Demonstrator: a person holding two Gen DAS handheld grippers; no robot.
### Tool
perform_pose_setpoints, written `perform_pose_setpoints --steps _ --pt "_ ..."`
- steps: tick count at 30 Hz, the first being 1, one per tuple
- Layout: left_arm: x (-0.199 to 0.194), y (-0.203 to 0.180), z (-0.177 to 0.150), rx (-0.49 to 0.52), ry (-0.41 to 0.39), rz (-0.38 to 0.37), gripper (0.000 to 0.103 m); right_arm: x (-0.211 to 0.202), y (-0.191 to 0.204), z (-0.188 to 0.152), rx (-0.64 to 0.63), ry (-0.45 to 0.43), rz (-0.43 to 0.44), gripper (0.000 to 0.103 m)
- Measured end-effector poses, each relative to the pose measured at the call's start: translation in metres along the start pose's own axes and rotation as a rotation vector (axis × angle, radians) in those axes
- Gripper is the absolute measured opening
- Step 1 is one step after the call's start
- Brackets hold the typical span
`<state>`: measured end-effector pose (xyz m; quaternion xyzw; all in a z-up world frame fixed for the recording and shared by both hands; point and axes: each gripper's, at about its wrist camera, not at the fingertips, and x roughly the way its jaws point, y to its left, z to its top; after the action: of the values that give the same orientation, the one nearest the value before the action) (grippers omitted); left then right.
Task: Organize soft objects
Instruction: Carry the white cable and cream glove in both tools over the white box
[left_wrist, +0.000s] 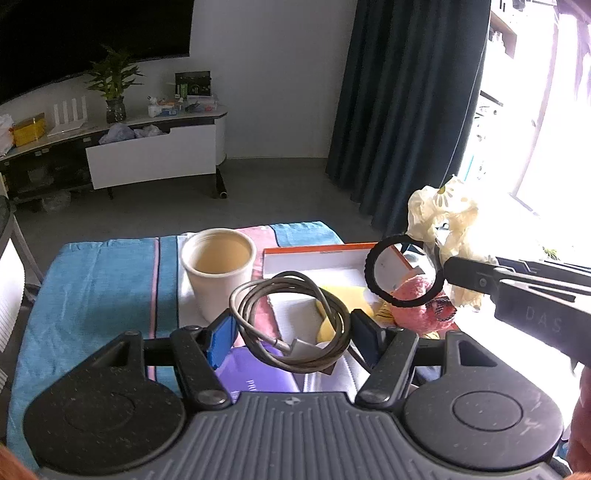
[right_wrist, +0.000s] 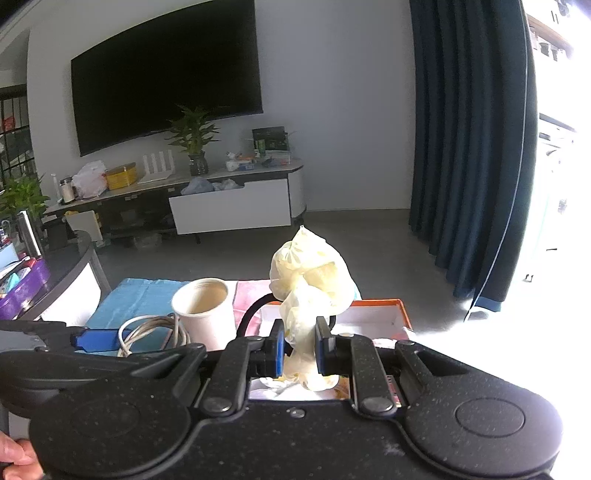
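Observation:
My left gripper (left_wrist: 291, 328) is shut on a coiled grey cable (left_wrist: 291, 321) and holds it above the table; the cable also shows in the right wrist view (right_wrist: 151, 332). My right gripper (right_wrist: 300, 347) is shut on a crumpled cream cloth (right_wrist: 308, 280) with a black ring (left_wrist: 404, 271) hanging from it. The cloth also shows in the left wrist view (left_wrist: 443, 214), held above an orange-rimmed white box (left_wrist: 317, 266). A pink soft toy (left_wrist: 424, 306) and a yellow item (left_wrist: 347, 299) lie in the box.
A white cup (left_wrist: 219, 273) stands left of the box on a blue and pink cloth (left_wrist: 99, 280). A purple packet (left_wrist: 258, 373) lies under my left gripper. Behind are a TV stand (right_wrist: 236, 206), dark curtain (right_wrist: 469, 147) and bright window.

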<state>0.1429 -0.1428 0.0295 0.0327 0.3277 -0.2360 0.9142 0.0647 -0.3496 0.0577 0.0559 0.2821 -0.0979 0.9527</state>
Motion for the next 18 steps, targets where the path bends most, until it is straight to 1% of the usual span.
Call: perform_pose_setpoints --steps 18 --pt "0.024 -0.032 0.002 0.039 0.039 -0.063 0.067 0.013 -0.043 -0.003 0.048 0.030 -0.054 0.020"
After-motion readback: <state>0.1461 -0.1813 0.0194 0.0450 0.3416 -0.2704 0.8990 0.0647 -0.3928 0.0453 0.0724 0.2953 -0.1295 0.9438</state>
